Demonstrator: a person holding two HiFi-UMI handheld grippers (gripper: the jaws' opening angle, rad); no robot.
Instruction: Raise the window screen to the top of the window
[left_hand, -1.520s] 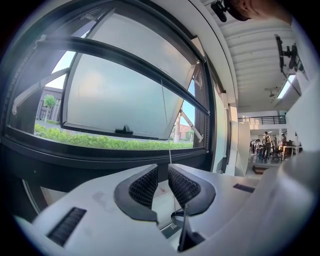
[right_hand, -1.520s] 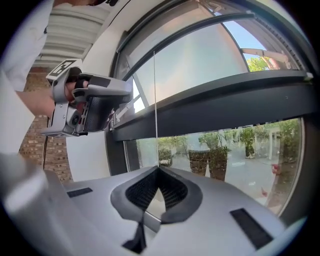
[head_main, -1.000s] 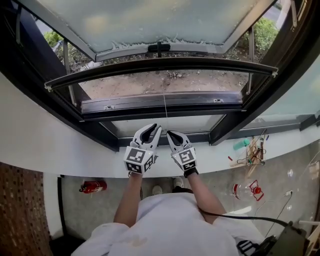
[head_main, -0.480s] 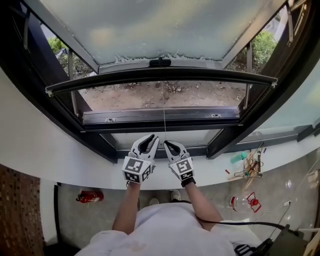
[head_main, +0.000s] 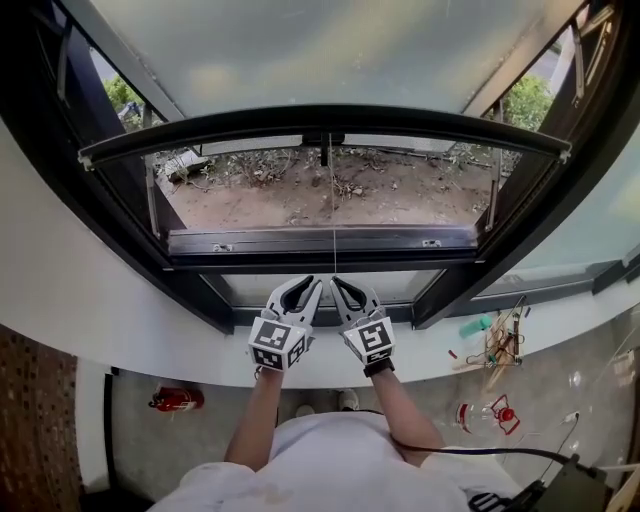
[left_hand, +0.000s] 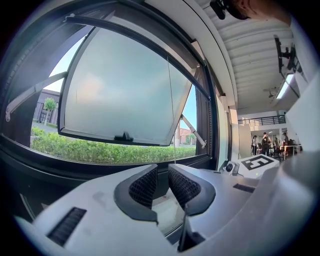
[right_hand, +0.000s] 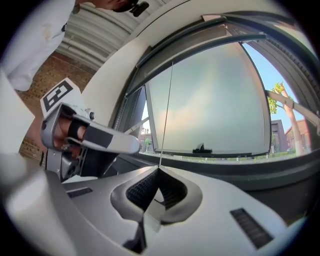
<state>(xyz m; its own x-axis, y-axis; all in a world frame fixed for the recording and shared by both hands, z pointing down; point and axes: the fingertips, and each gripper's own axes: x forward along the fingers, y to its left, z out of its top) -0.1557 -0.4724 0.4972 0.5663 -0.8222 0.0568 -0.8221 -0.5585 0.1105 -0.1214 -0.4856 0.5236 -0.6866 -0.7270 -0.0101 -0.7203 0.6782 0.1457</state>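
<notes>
Window screen's pull cord (head_main: 332, 210) is being pinched at its lower end by the clenched right tool (head_main: 336, 283), which is pointing level above the white sill (head_main: 100, 300). Just beside it, the left tool (head_main: 303, 290) is hanging released, with nothing between its 2 jaws. The cord is running taut and straight up to the screen's dark bar (head_main: 280, 118), which is spanning the opening high in the frame, across the bottom edge of the frosted sash (head_main: 300, 50) tilting outward beyond. The mesh is too fine to make out. Judging from this, the lift is going best with the pinch kept firm and the cord guided up along the centre line, so the bar is travelling level. The left tool is looking well placed to take the cord lower down.
</notes>
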